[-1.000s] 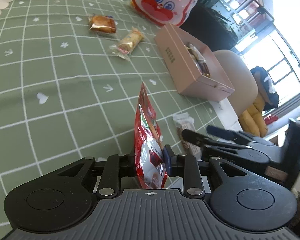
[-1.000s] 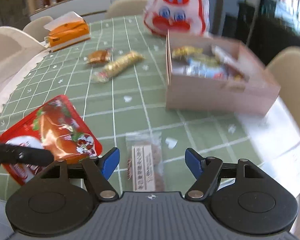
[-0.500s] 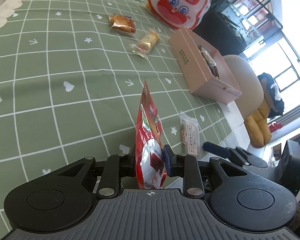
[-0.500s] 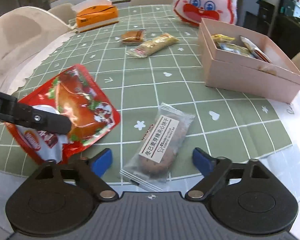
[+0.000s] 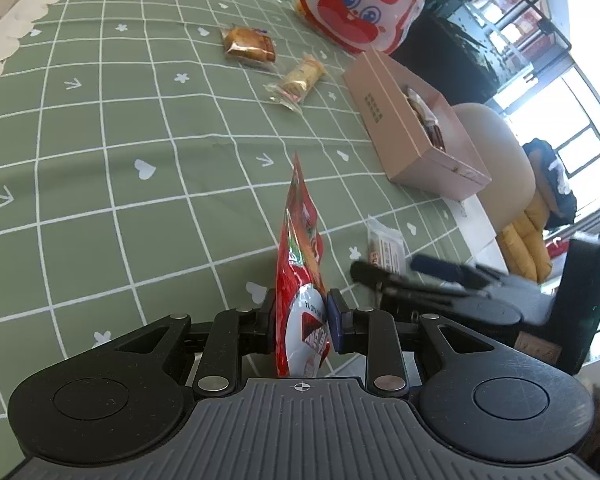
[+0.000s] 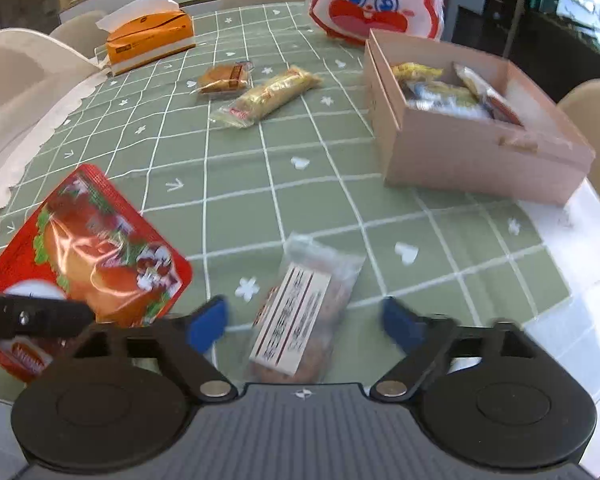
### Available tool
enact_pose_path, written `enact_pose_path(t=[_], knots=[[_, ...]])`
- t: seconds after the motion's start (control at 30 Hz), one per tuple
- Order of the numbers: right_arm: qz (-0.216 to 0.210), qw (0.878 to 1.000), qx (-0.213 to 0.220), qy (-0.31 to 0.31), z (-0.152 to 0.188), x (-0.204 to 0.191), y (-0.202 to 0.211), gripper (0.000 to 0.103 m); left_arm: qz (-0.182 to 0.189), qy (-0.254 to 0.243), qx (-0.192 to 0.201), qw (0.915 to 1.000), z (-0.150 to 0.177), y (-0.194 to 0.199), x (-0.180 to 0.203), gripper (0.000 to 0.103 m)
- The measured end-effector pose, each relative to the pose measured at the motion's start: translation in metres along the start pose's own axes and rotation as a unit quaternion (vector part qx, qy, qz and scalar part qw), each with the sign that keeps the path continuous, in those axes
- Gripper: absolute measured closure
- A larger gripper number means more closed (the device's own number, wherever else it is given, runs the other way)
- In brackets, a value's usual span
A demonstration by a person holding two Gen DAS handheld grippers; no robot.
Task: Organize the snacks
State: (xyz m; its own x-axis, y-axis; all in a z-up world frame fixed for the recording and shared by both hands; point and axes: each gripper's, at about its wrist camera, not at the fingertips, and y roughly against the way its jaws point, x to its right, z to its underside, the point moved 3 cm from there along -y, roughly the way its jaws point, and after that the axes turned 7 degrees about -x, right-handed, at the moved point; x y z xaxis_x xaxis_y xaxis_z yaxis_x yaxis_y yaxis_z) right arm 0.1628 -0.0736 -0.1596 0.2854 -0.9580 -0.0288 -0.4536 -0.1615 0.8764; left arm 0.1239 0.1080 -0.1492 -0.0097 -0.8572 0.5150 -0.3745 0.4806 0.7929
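- Two grippers are seen above the near edge of a table covered with a green checked cloth (image 6: 236, 208).
- A red snack pouch (image 5: 300, 280) is pinched between the pads of the left gripper (image 5: 302, 320); the pouch is held edge-on and upright in the left wrist view, clear of the cloth so far as can be told.
- In the right wrist view the same pouch (image 6: 100, 256) is seen flat-on over the near left corner, with one dark finger of the left gripper (image 6: 32, 316) laid across its lower part.
- The right gripper (image 6: 304, 324) is held over a clear-wrapped biscuit packet (image 6: 304, 312) that lies on the cloth close to the near edge; its jaws are closing, blurred with motion, with the packet between the blue pads but not yet pressed by them.
- A pink cardboard box (image 6: 480, 160) is set near the right edge of the table, open at the top, with several wrapped snacks (image 6: 440, 92) lying inside it.
- A long yellow wrapped bar (image 6: 268, 96) and a small brown wrapped cake (image 6: 224, 80) are laid just beside each other near the middle of the table, toward the far edge.
- An orange tissue box (image 6: 152, 40) is placed at the far left corner.
- A red and white rabbit-faced bag (image 6: 376, 0) is stood at the far edge, just behind the pink box.
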Motion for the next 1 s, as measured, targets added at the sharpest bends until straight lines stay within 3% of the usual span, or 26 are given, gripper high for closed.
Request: enact_pose_path(t=[0.07, 0.23, 0.5, 0.6, 0.73, 0.87, 1.0], knots=[[-0.005, 1.0, -0.011, 0.022, -0.004, -0.003, 0.005, 0.062, -0.003, -0.004, -0.003, 1.0, 0.0, 0.0, 0.002, 0.074], [-0.012, 0.999, -0.007, 0.03, 0.003, 0.008, 0.025, 0.063, 0.008, -0.021, -0.022, 0.9995, 0.001, -0.008, 0.013, 0.074], [-0.003, 1.0, 0.023, -0.01, 0.017, 0.067, 0.067, 0.063, 0.068, -0.063, -0.049, 0.9945, 0.006, -0.032, 0.061, 0.075], [-0.003, 0.999, 0.046, -0.021, 0.012, 0.097, 0.089, 0.063, 0.099, -0.065, -0.046, 0.9919, -0.005, -0.033, 0.09, 0.075], [0.005, 0.993, 0.117, -0.001, -0.024, 0.138, 0.139, 0.063, 0.133, -0.099, 0.005, 0.9861, -0.053, -0.013, 0.144, 0.075], [0.02, 0.98, 0.198, 0.02, -0.08, 0.175, 0.184, 0.063, 0.128, -0.113, 0.079, 0.9821, -0.12, -0.003, 0.194, 0.075], [0.016, 0.968, 0.25, 0.024, -0.121, 0.206, 0.194, 0.063, 0.102, -0.109, 0.13, 0.9802, -0.167, -0.03, 0.222, 0.075]])
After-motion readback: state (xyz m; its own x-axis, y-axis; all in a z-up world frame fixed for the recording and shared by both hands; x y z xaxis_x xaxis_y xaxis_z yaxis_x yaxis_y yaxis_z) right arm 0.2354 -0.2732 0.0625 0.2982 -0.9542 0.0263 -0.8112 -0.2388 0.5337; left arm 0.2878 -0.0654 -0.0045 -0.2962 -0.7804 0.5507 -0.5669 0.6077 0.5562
